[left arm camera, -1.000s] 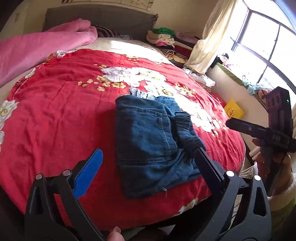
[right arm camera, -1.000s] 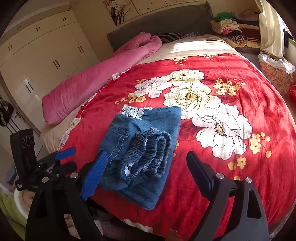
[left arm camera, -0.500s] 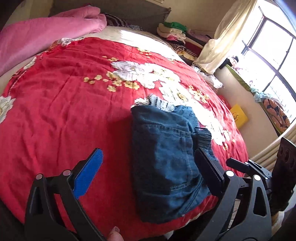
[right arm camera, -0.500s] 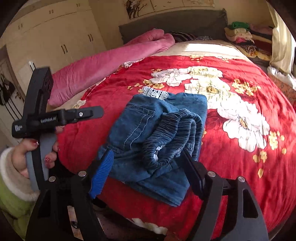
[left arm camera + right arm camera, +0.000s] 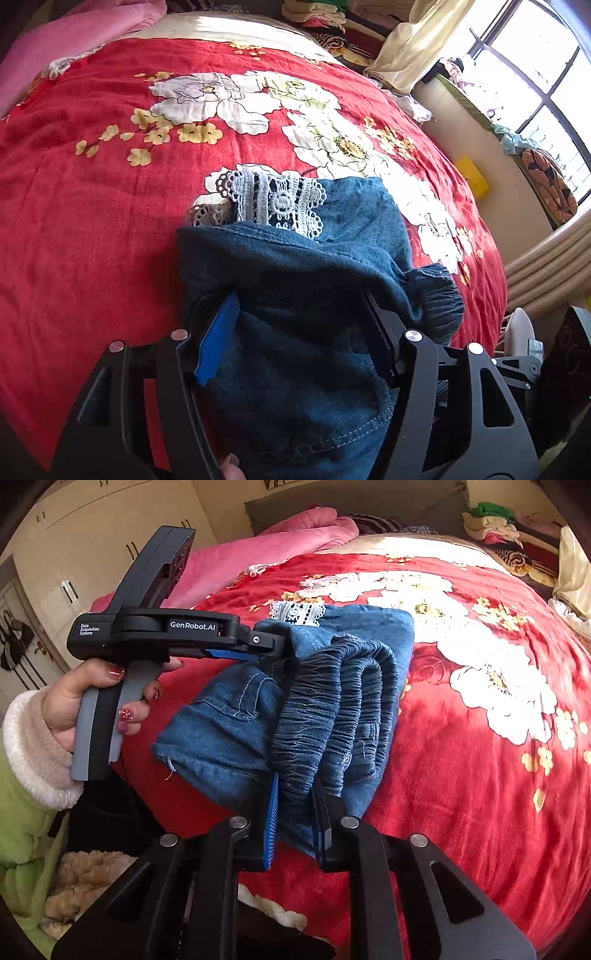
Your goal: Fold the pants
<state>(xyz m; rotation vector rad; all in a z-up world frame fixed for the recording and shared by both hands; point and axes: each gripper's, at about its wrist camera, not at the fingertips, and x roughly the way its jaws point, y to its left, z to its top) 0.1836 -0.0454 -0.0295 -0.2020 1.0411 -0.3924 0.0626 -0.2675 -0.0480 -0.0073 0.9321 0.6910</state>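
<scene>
One pair of folded denim pants (image 5: 332, 686) on the red floral bedspread (image 5: 480, 775), near its front edge: ribbed elastic waistband bunched in thick folds, white lace trim (image 5: 273, 199) peeking out behind. Two hand-held grippers, both just been closing. Right hand-held gripper (image 5: 293, 819) clamped on the waistband. Left hand-held gripper (image 5: 299, 321) around the denim corner, probably pinching it, hard to say.

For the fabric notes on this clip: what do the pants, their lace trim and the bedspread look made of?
Pants: blue denim by the look, matte, with pale topstitched seams and a gathered elastic waistband. Lace trim: white openwork, probably crocheted cotton, with scalloped edges and holes. Bedspread: red, soft and slightly fuzzy, perhaps plush or terry, printed with white and yellow flowers.
</scene>
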